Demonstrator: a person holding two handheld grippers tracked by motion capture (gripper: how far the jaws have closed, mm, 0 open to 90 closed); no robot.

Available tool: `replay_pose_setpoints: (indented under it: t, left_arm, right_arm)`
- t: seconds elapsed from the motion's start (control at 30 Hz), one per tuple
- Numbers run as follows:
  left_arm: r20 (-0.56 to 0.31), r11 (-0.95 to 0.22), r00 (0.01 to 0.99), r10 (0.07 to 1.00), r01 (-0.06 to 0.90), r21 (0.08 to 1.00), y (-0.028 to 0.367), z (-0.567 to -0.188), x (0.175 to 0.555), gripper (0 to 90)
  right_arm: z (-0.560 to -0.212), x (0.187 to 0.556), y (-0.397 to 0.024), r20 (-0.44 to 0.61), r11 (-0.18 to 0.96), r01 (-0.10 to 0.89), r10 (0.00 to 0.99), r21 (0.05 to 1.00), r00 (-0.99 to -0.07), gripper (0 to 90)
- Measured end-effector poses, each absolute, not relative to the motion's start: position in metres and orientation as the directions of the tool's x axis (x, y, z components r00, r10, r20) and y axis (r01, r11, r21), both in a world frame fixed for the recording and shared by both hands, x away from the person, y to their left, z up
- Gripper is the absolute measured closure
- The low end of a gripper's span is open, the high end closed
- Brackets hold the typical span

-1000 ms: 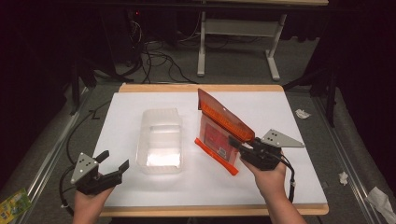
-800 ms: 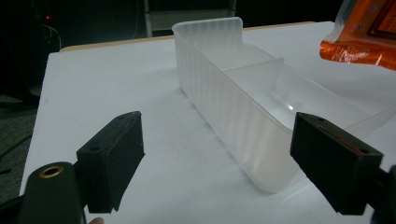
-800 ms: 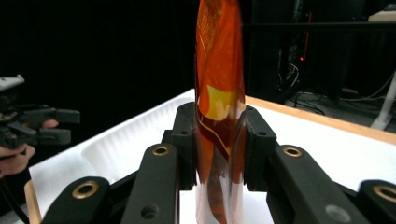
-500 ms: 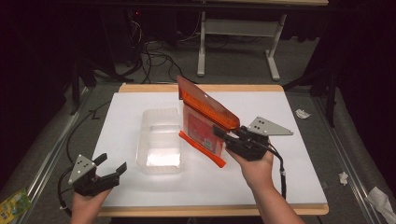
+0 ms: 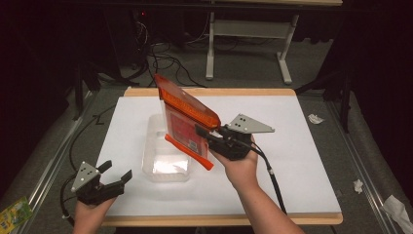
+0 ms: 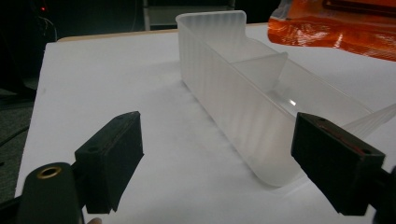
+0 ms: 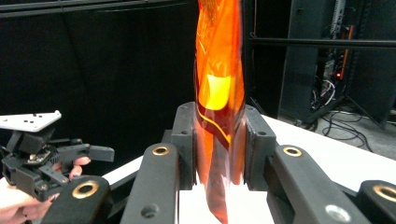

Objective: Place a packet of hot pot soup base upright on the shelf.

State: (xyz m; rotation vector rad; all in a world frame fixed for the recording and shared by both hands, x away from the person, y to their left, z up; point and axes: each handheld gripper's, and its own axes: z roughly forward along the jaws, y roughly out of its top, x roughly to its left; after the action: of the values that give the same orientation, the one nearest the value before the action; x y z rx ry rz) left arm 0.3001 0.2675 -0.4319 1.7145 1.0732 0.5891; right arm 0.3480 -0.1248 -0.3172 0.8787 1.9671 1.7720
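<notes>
An orange snack bag [image 5: 187, 122] hangs in the air over the right side of a clear plastic bin [image 5: 158, 161], tilted. My right gripper [image 5: 207, 136] is shut on the bag's edge; in the right gripper view both pads press the orange bag [image 7: 219, 107] between them. My left gripper [image 5: 117, 176] rests near the table's front left corner, open, with nothing between its jaws. In the left gripper view the clear bin [image 6: 243, 93] lies just ahead of my left gripper [image 6: 217, 163], and the orange bag [image 6: 336, 23] shows at the top right.
The white table top [image 5: 302, 146] has a wooden edge at front and back. Cables and a desk frame [image 5: 243, 39] stand on the floor behind. Scraps of paper [image 5: 315, 118] lie on the floor at right, a green packet [image 5: 14, 212] at left.
My right gripper has carried the orange bag leftward and a little up, from right of the bin to over it. The left gripper has stayed put.
</notes>
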Motion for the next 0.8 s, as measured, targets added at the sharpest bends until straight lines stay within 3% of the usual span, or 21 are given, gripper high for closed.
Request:
replay_pose_setpoints:
  t: [0.8]
  left_arm:
    - [-0.085,-0.133,0.512,0.855,0.374,0.918,0.267,-0.431,0.301,17.1]
  right_arm:
    - [-0.343,0.373,-0.066,0.183,0.039,0.278,0.663,0.960,-0.726,72.7]
